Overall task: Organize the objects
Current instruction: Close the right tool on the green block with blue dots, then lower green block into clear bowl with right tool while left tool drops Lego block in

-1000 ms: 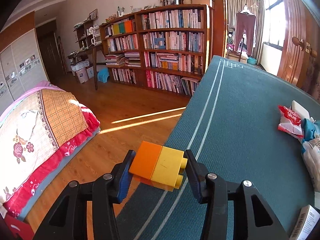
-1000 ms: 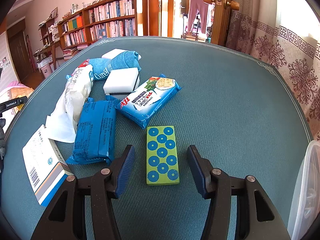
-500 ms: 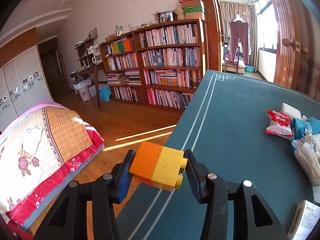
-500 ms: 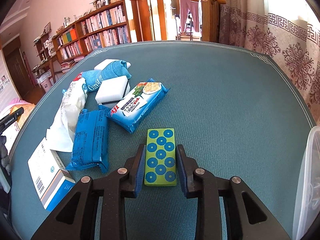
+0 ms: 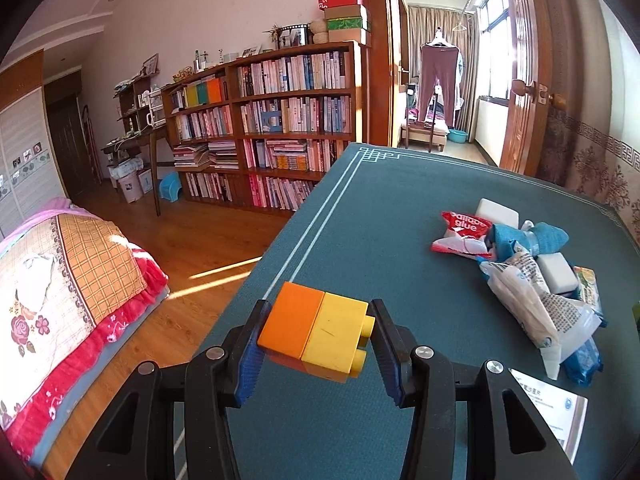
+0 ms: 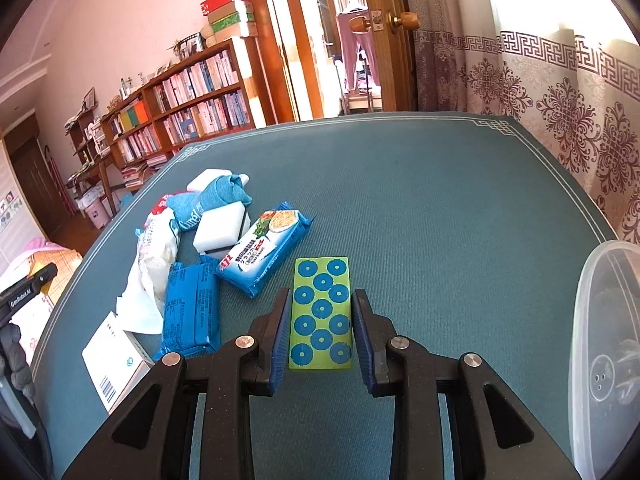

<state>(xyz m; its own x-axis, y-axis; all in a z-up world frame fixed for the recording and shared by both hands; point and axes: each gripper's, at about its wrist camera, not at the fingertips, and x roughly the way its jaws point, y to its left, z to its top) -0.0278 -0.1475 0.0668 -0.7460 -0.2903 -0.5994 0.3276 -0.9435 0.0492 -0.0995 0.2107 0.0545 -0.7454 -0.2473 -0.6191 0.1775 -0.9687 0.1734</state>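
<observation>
1. The left gripper point(image 5: 318, 338) is clamped on a toy block point(image 5: 316, 330), half orange, half yellow, with its studs pointing toward the right finger; the block is held above the near left part of the green table cloth point(image 5: 400, 208)
2. The right gripper point(image 6: 320, 334) has its blue-padded fingers point(image 6: 279, 340) closed against the long sides of a flat green block with blue dots point(image 6: 321, 312); whether the block is lifted off the cloth cannot be told
3. Left of the green block lies a pile: a blue-and-white cracker packet point(image 6: 266, 252), a dark blue packet point(image 6: 192, 308), a white sponge point(image 6: 220, 228), a blue cloth point(image 6: 212, 202), a white plastic bag point(image 6: 156, 256) and a white box with a barcode point(image 6: 116, 368)
4. In the left wrist view a red glue packet point(image 5: 462, 232) lies at the far end of that pile
5. A clear plastic container point(image 6: 608, 344) stands at the right edge of the table
</observation>
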